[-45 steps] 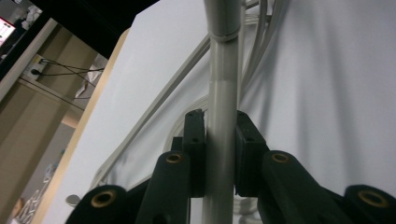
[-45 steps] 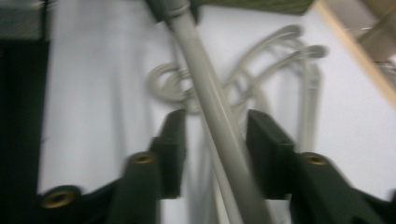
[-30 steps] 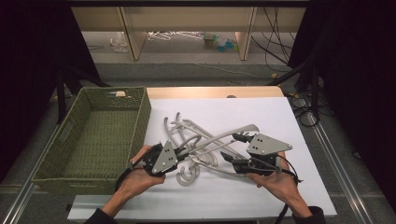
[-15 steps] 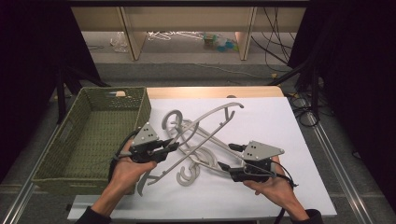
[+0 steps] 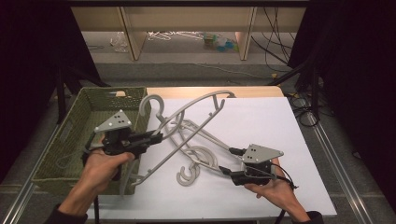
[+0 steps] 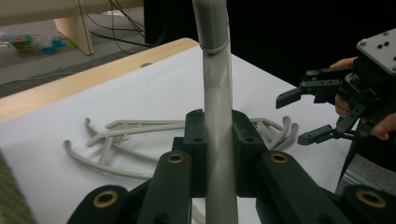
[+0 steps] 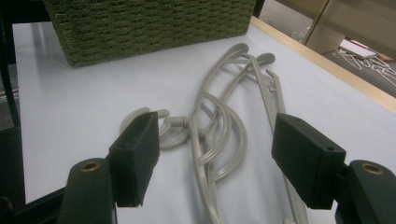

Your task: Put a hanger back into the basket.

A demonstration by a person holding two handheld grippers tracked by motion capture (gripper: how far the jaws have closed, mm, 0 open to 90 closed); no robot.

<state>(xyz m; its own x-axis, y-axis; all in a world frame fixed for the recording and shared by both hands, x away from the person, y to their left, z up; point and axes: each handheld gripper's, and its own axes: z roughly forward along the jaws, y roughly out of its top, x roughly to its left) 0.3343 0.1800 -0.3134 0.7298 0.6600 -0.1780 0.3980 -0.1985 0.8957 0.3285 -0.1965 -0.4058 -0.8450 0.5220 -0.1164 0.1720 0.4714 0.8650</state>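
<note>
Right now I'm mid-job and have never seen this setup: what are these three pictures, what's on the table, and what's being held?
No robot here: a person holds a hand tool with a two-jaw claw in each hand. The high view looks down from above; the other two ride on the claws and look along their black jaws. On the white table lie grey hangers in a tangle, with a green basket at the left edge. The left claw is shut on one hanger, lifted off the pile towards the basket. The right claw is open and holds nothing; its jaws stand apart, facing the pile.
</note>
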